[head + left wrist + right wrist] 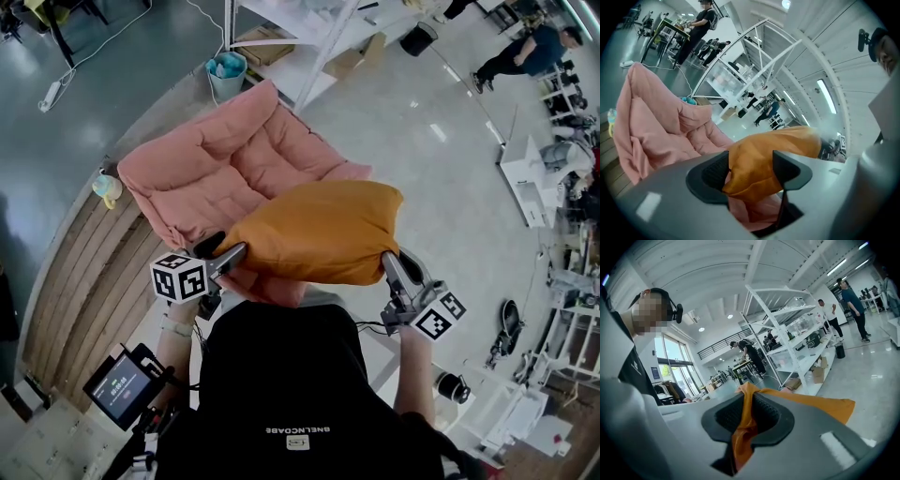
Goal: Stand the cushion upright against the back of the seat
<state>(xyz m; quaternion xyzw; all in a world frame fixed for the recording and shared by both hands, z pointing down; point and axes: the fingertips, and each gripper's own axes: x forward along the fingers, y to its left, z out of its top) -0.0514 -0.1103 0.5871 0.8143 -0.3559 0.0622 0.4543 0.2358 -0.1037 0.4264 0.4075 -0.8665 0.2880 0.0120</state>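
nearest the person, the right gripper [749, 416] is clamped on a thin corner of the orange cushion [323, 230], while the left gripper [752, 168] has its jaws spread wide with the other corner loose between them, so that side could sag and the cushion flop flat. both forearms reach forward side by side, the grippers roughly level, with the cushion at the front of the pink seat [216, 169], short of its back.
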